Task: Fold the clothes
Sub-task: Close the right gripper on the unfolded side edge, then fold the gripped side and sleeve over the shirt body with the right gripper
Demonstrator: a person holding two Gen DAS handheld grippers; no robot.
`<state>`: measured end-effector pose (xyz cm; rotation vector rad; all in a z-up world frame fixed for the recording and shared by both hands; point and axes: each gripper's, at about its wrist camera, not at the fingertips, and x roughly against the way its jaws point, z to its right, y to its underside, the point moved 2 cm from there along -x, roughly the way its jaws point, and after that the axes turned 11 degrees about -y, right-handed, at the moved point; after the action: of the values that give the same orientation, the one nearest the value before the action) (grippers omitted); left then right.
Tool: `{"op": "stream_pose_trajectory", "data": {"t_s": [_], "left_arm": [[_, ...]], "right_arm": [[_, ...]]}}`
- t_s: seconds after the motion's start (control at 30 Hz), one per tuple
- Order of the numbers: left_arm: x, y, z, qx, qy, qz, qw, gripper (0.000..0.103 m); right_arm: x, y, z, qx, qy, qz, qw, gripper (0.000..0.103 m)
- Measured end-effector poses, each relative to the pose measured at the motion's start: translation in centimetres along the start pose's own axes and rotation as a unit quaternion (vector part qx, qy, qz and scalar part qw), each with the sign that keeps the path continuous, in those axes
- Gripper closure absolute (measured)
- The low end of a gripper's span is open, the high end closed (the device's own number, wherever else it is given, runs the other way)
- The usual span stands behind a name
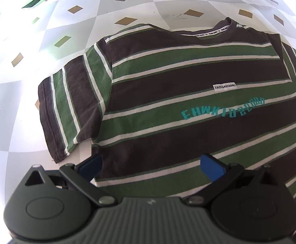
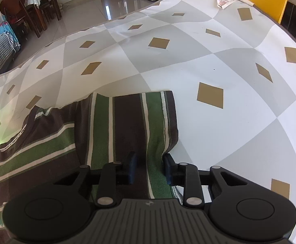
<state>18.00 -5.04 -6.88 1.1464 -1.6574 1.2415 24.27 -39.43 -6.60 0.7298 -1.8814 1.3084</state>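
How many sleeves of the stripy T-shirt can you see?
2. The left wrist view shows one sleeve spread flat on the tablecloth, left of the T-shirt body. The right wrist view shows the other sleeve, pinched by the right gripper.

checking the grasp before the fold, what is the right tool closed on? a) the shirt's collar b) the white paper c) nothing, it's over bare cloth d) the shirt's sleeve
d: in the right wrist view the right tool has its pads pinching a ridge of the striped sleeve, near the sleeve's hem.
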Motion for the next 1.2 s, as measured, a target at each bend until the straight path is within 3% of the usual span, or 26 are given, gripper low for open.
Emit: {"op": "stream_pose_trajectory", "data": {"t_s": [0.07,0.33,0.57,0.73,0.9,1.03,1.2], "left_arm": [[0.0,0.0,-0.2,0.003,-0.001,-0.001,1.0,0.0],[-0.4,0.1,-1.0,0.022,-0.001,-0.012,0.9997,0.0],[-0.5,0.1,-0.9,0.025,0.003,-0.015,0.9996,0.0],[-0.5,0.2,-0.8,0.023,0.001,-0.016,0.9996,0.0],[-0.7,0.2,-0.9,0.028,0.004,-0.022,0.9994,0.0],[-0.7,0.3,-0.9,0.031,0.008,-0.024,0.9992,0.0],[-0.5,0.4,-1.2,0.033,0.012,-0.023,0.9991,0.0]], "right_arm": [[0.1,-0.1,0.1,-0.01,-0.006,0.0,1.0,0.094],[2.0,-1.2,-0.8,-0.019,-0.041,0.036,0.998,0.097],[4.1,-1.7,-4.4,0.038,-0.093,0.063,0.993,0.097],[5.2,-1.0,-7.9,0.094,-0.148,0.066,0.982,0.097],[4.3,1.1,-11.4,0.161,-0.187,0.036,0.968,0.097],[2.3,3.5,-13.3,0.209,-0.189,-0.014,0.959,0.097],[1.5,4.7,-13.7,0.227,-0.202,-0.056,0.951,0.074]]}}
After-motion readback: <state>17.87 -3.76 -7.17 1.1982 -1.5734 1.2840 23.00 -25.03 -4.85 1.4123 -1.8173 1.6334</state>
